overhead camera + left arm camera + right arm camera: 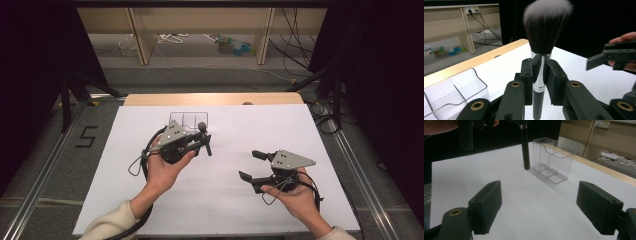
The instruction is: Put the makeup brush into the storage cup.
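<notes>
Left tongs (539, 75): brush (541, 47) upright, bristles up.

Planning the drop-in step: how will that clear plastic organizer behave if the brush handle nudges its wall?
The clear organizer looks thin-walled and empty, so probably light and apt to slide on the smooth white table. It stands tall on a narrow base, so a push near the rim may tip it. The makeup brush, clamped upright in the left claw, looks rigid at the handle.

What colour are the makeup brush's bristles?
Dark bristles with white tips; left gripper view shows them best.
</notes>
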`<act>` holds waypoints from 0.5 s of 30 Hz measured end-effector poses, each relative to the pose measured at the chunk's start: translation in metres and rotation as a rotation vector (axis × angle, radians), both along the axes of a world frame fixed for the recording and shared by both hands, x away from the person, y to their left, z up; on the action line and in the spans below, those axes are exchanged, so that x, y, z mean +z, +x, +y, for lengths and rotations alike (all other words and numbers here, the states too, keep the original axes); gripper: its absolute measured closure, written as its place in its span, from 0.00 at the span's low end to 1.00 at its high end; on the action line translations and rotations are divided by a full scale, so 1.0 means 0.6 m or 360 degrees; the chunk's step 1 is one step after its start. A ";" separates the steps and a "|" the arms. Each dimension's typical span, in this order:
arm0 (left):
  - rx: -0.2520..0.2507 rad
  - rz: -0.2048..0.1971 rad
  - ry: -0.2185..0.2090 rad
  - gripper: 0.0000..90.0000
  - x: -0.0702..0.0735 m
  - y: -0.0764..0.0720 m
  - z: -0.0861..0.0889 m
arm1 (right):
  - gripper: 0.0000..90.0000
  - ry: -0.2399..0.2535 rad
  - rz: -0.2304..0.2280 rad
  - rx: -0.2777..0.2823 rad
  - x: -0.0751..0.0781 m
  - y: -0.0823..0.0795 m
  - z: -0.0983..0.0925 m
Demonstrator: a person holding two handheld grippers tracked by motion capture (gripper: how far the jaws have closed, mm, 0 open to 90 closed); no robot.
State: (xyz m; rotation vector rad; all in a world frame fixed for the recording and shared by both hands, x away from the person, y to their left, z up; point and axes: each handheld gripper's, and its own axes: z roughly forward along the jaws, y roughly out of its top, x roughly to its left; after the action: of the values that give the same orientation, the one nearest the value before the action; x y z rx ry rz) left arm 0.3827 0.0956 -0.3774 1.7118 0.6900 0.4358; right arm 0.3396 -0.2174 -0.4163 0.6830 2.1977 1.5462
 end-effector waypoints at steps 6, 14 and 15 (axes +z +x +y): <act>0.0017 -0.0003 -0.0005 0.85 -0.001 0.004 0.005 | 0.23 0.0025 -0.0022 -0.0016 -0.002 -0.012 -0.016; 0.0050 -0.0014 0.0029 0.85 -0.001 0.007 0.011 | 0.22 -0.0002 -0.0021 -0.0050 -0.002 -0.023 -0.031; 0.0054 -0.0010 0.0025 0.85 -0.001 0.007 0.012 | 0.22 -0.0008 -0.0021 -0.0055 -0.002 -0.023 -0.034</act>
State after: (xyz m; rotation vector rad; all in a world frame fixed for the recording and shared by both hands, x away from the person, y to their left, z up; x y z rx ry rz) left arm 0.3871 0.1026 -0.3783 1.7148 0.7137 0.4712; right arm 0.3256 -0.2376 -0.4176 0.7031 2.1681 1.5236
